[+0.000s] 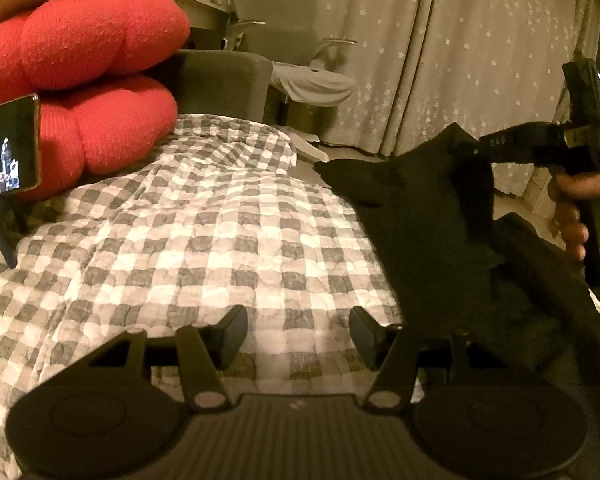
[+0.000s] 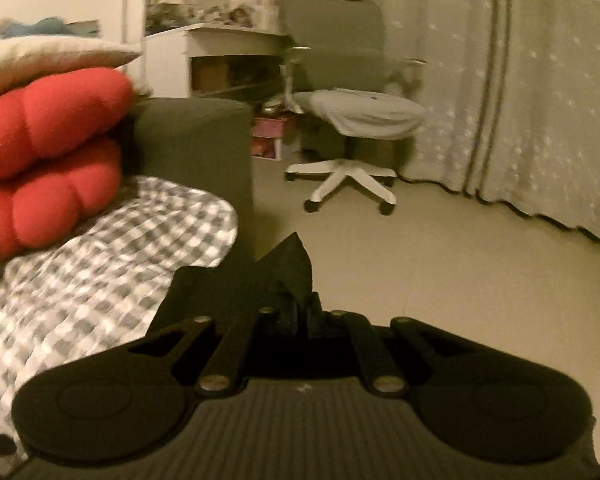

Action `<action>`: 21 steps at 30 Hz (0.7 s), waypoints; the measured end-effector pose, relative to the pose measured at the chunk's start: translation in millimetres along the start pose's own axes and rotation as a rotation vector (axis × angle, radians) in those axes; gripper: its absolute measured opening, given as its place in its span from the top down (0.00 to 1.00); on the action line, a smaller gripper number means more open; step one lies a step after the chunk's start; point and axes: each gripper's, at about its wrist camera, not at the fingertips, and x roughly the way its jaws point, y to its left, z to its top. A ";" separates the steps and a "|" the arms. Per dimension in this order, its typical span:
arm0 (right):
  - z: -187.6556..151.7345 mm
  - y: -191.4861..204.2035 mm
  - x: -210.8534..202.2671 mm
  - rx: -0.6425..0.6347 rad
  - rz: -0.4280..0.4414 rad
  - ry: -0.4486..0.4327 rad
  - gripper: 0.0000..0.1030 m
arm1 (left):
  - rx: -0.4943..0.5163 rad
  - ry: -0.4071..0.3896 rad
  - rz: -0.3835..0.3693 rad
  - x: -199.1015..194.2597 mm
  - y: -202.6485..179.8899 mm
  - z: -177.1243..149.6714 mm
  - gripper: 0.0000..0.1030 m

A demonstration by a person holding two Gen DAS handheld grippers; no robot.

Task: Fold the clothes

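the left tool is wide open, with a big gap between its two black fingers, and it holds nothing. it hangs just over the grey and white checked bed cover. the right tool has its fingers squeezed together on a corner of the dark black cloth. in the left wrist view the right tool comes in from the right side, held by a person's hand, and it lifts one part of the dark black cloth up. the rest of the cloth hangs down and lies on the right edge of the bed cover. two fat red knitted cushions are stacked at the far left of the bed. a pale cushion lies on top of them. a phone with a lit screen stands on a small dark stand beside the red cushions. past the bed, a white office chair with wheels stands on the pale floor, near a long grey curtain with small white stars.
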 end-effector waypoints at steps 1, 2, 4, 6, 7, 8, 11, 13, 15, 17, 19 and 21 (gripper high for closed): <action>1.7 -3.0 0.9 0.016 -0.013 0.004 0.96 | 0.000 -0.001 0.000 0.3 0.3 0.3 0.44; 2.2 -6.8 3.0 0.036 -0.022 0.019 0.96 | 0.002 -0.001 0.000 0.8 0.7 2.1 0.44; 0.2 -12.4 10.7 0.057 -0.043 0.069 0.96 | 0.008 -0.007 0.006 2.3 2.6 7.8 0.44; -4.5 -17.6 15.4 0.086 -0.042 0.089 0.96 | 0.019 -0.020 0.017 4.4 5.5 15.9 0.44; -6.8 -20.6 16.5 0.106 -0.033 0.093 0.96 | 0.009 -0.016 -0.010 8.6 9.0 23.7 0.44; -8.2 -22.0 15.2 0.118 -0.033 0.089 0.96 | -0.001 -0.012 -0.037 12.8 12.5 31.5 0.43; -11.6 -32.0 3.1 0.197 -0.011 0.054 0.96 | -0.072 0.007 -0.062 38.7 18.9 64.0 0.40; -13.8 -39.1 -3.3 0.219 -0.040 0.037 0.96 | -0.112 0.006 -0.071 60.2 19.1 82.7 0.40; -18.3 -46.7 -5.4 0.241 -0.049 0.037 0.96 | -0.129 0.011 -0.095 83.0 13.8 95.4 0.40; -21.8 -52.3 -4.6 0.250 -0.037 0.045 0.96 | -0.094 0.028 -0.111 104.5 -0.6 102.9 0.38; -24.6 -56.6 -2.7 0.257 -0.011 0.054 0.96 | -0.046 0.052 -0.100 129.0 -17.8 109.0 0.36; -27.4 -61.0 -0.8 0.265 0.015 0.063 0.96 | -0.052 0.075 -0.105 149.6 -27.2 113.0 0.36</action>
